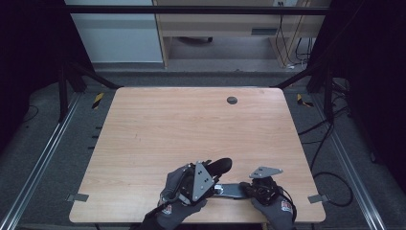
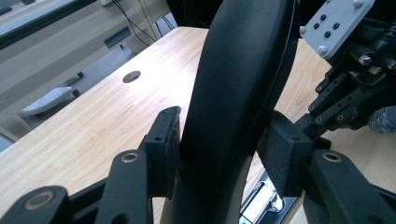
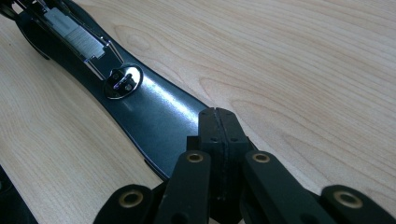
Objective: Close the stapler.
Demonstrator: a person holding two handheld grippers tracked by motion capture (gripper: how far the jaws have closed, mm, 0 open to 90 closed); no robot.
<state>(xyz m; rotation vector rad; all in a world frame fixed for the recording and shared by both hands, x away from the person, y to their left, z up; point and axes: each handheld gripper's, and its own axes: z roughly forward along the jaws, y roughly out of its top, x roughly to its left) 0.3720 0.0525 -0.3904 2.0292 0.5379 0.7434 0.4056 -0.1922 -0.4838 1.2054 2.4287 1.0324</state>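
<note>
A black stapler [image 1: 224, 184] lies opened at the near edge of the wooden desk [image 1: 191, 124], between the person's two gloved hands. Its flat base [image 3: 144, 116] rests on the desk and runs across in front of the person, with the small shiny metal plate [image 3: 122, 81] showing on it and, farther along, a row of staples [image 3: 74, 30] in the open channel. The stapler's curved top arm [image 2: 238, 93] is swung up away from the base and points off toward the far side of the desk. The left claw [image 1: 207, 168] stands about half open around that raised arm: in the left gripper view the arm rises between the two pads [image 2: 169, 144], one close against each side, though whether they press on it cannot be told. The right claw [image 3: 219, 126] is fully closed, its two pads flat against each other, with its tip resting on or just over the end of the base; no part of the base is between the pads. In the high view the right hand [image 1: 273, 206] sits at the desk's near edge, just right of the left hand [image 1: 179, 203]. A small dark round cap [image 1: 232, 100] sits in the desk near its far edge, well apart from the stapler.
</note>
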